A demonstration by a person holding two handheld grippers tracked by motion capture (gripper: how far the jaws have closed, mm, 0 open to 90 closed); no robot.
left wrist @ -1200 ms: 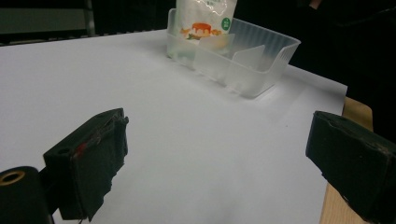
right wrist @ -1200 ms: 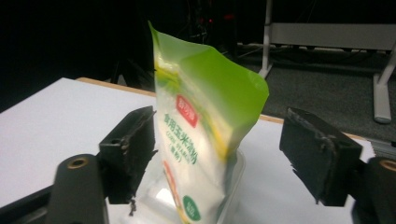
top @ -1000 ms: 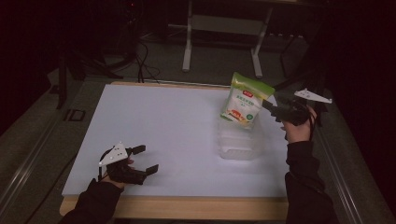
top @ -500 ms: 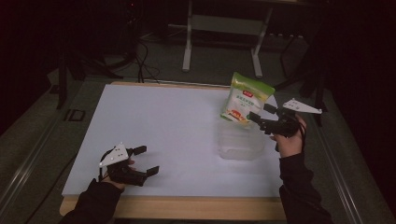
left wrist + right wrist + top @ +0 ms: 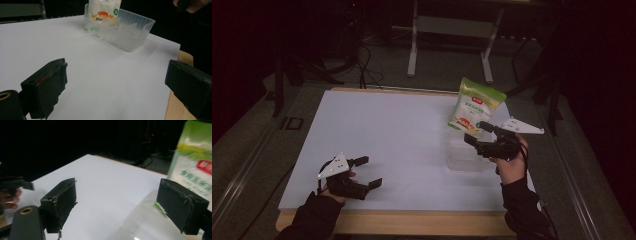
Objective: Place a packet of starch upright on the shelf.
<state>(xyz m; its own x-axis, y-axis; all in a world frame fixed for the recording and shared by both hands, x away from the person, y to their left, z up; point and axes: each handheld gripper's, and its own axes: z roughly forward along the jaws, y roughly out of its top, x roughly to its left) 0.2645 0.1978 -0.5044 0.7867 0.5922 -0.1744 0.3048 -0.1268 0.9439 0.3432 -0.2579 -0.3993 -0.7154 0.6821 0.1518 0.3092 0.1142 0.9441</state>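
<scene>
Right gripper (image 5: 478,134) spread wide, empty, hovering over clear tub (image 5: 467,161). Pouch (image 5: 475,106) upright in tub's far end, possibly leaning. Risk: jaw clipping pouch, toppling it. Left gripper (image 5: 368,173) spread, idle near table's front edge.

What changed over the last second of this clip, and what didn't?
The right gripper has moved from beside the green-and-white bag inward and toward the person, and now hangs open over the clear plastic container, holding nothing. The left gripper stayed open near the table's front edge; bag and container kept their places.
</scene>
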